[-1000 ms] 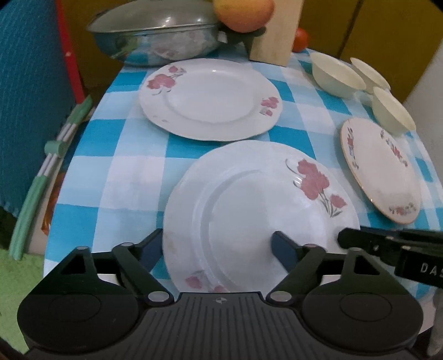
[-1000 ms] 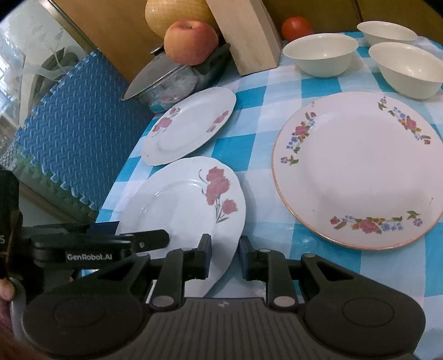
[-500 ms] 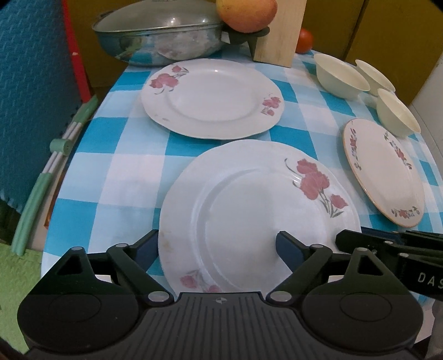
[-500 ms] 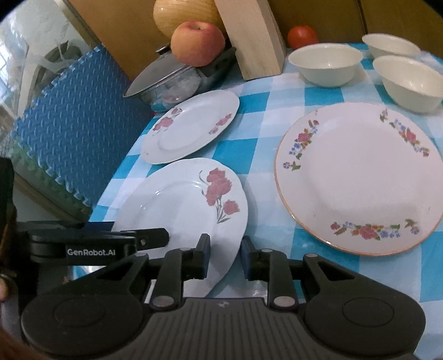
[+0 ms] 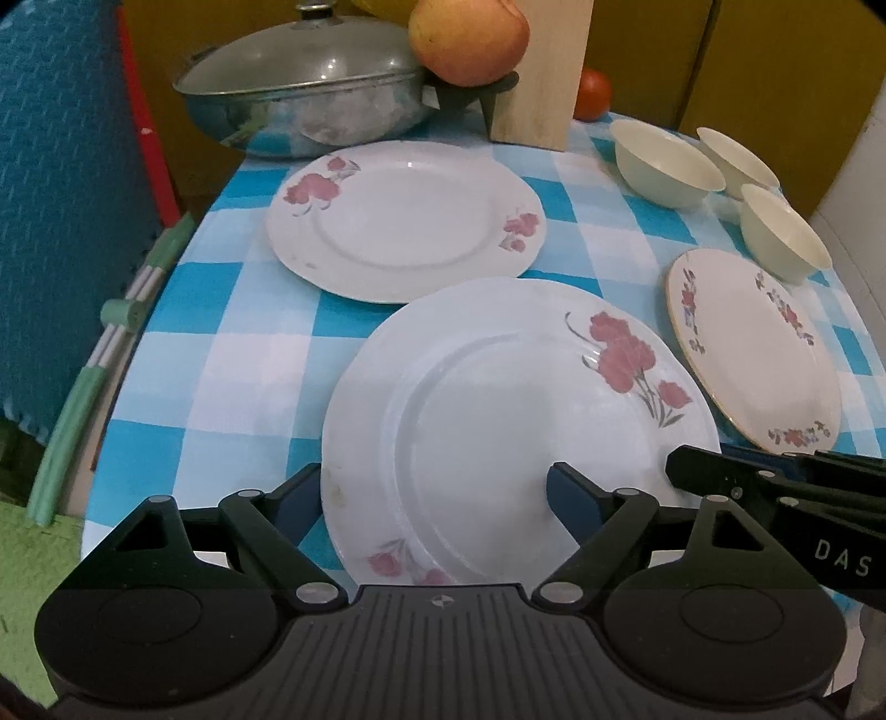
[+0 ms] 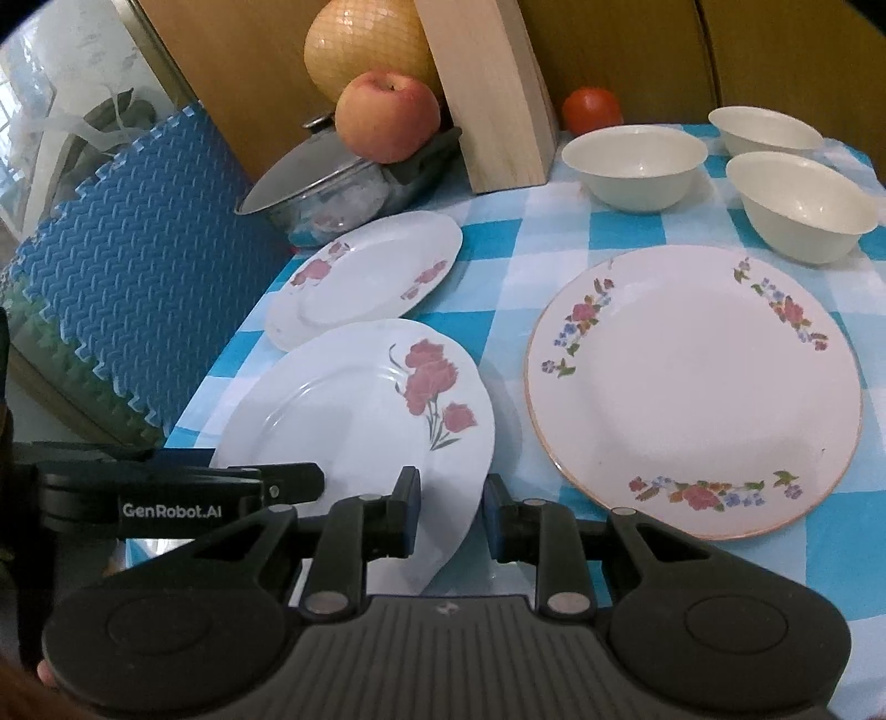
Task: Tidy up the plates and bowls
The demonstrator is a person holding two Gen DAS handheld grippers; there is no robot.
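Note:
A white plate with red roses [image 5: 487,421] [image 6: 354,410] lies nearest me on the blue-checked tablecloth [image 5: 232,365]. My right gripper [image 6: 451,498] is shut on its right rim, and its finger [image 5: 720,476] shows at that edge in the left wrist view. My left gripper [image 5: 432,487] is open and its jaws are closing, with the plate's near rim between them. Its arm [image 6: 221,493] shows at the plate's left in the right wrist view. Behind lies a second rose plate [image 5: 404,221] [image 6: 365,277]. To the right are a gold-rimmed floral plate [image 5: 753,349] [image 6: 692,387] and three cream bowls [image 5: 667,166] [image 6: 637,166].
At the table's back stand a lidded metal pan [image 5: 304,94], an apple [image 5: 468,39], a wooden block [image 5: 545,72] and a tomato [image 5: 592,94]. A blue foam mat [image 5: 55,194] stands off the table's left edge.
The left jaws have narrowed a little around the near plate's rim. Both views have tipped up slightly, showing more of the table's back. The right gripper keeps its hold on the plate.

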